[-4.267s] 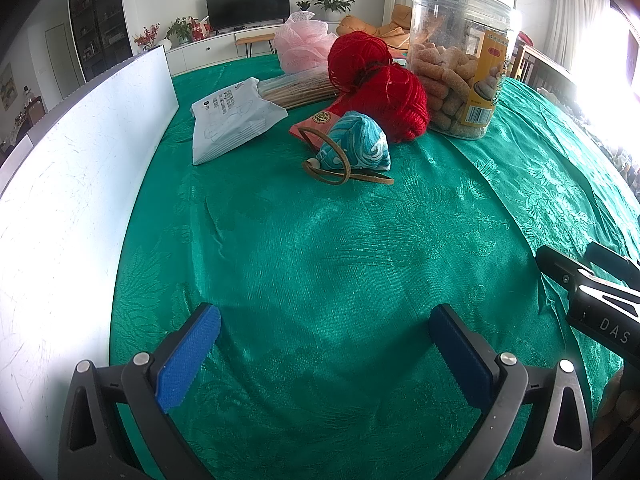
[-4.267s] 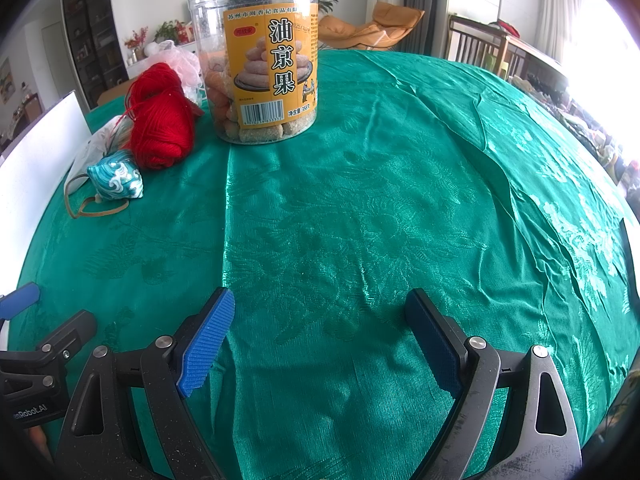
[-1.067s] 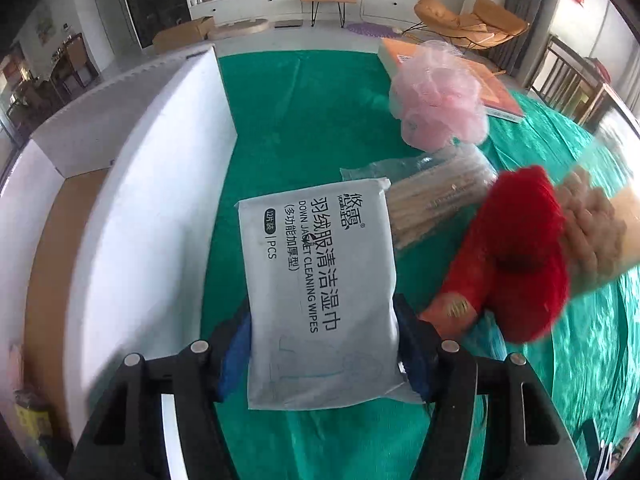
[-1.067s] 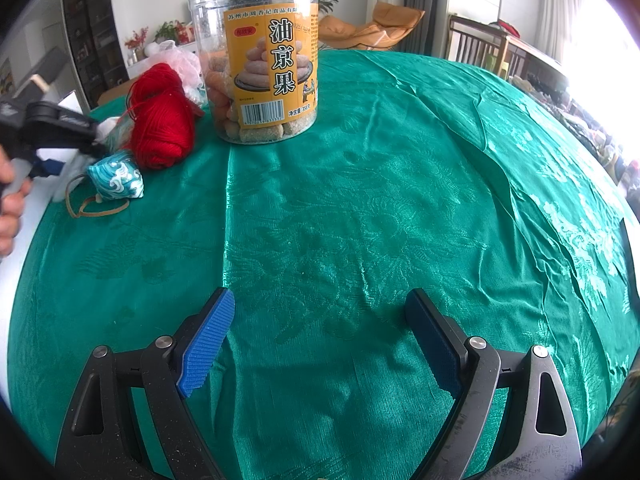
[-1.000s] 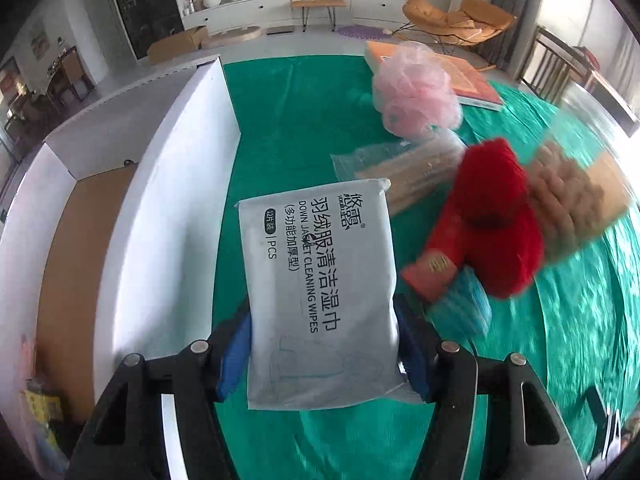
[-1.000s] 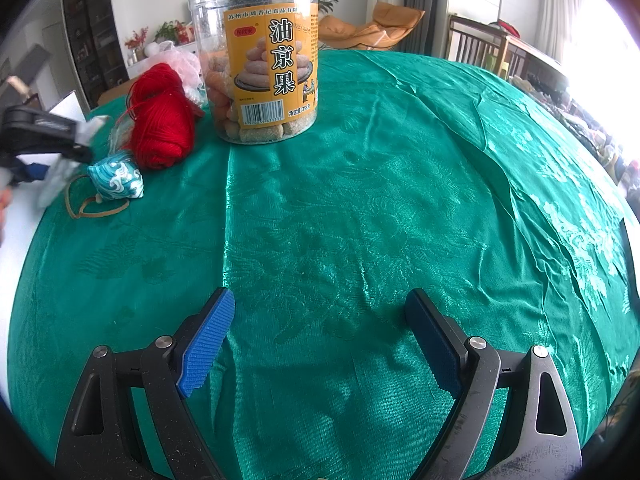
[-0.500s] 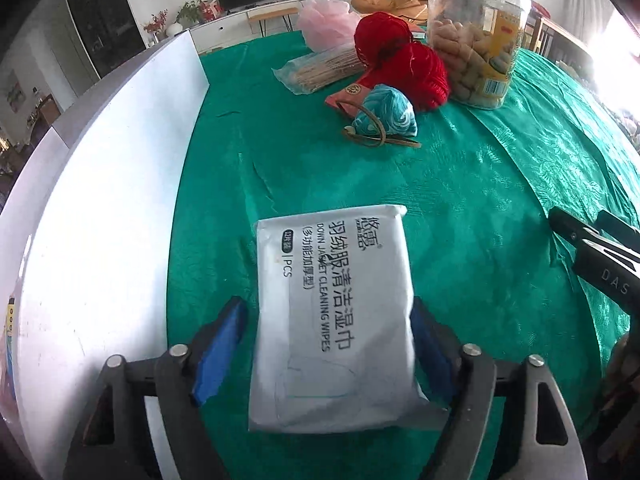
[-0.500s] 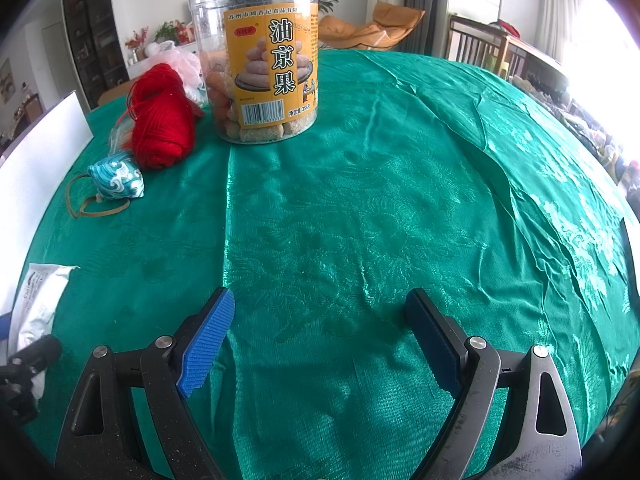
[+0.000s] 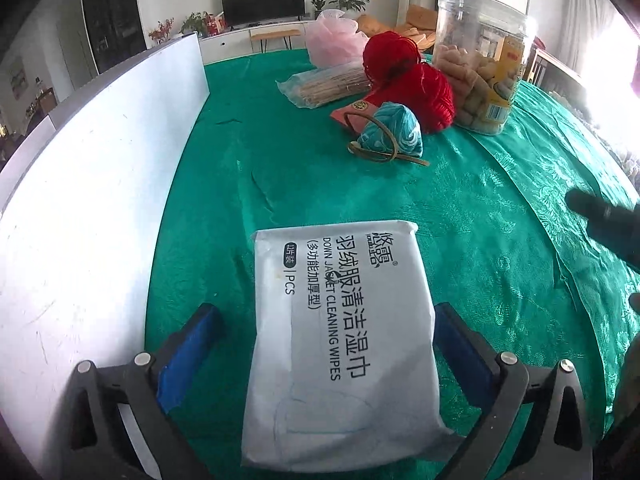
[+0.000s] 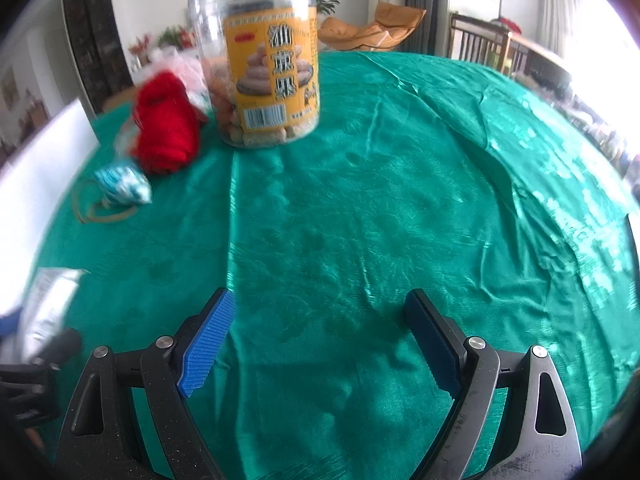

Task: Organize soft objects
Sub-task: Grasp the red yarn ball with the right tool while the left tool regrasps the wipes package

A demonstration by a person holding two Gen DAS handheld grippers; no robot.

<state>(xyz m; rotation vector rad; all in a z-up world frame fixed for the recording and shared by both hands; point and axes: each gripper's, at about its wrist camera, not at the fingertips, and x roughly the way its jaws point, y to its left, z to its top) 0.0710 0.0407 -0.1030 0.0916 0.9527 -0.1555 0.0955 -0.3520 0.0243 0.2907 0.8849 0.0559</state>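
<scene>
A white pack of cleaning wipes (image 9: 340, 332) lies flat on the green tablecloth (image 9: 460, 208), between the blue pads of my left gripper (image 9: 324, 344). Its jaws are opening, and the pads stand clear of the pack on both sides. Further back lie a teal yarn ball (image 9: 390, 132), red yarn (image 9: 416, 80) and a pink mesh puff (image 9: 334, 42). My right gripper (image 10: 322, 340) is open over bare cloth with nothing between its fingers. In the right wrist view, the wipes pack (image 10: 48, 300) shows at the left edge, beyond it the teal ball (image 10: 122, 186) and red yarn (image 10: 168, 134).
A tall white box wall (image 9: 100, 184) runs along the left of the table. A clear jar of snacks (image 9: 480, 68) stands behind the yarn, beside a bag of thin sticks (image 9: 332, 86) and a flat red packet (image 9: 354, 110). The snack jar (image 10: 268, 64) faces my right gripper. Tan elastic loops (image 9: 384, 152) lie by the teal ball.
The left gripper carried the wipes pack down from beside the box onto the cloth and spread its jaws off it. The right wrist view has tilted slightly and blurred.
</scene>
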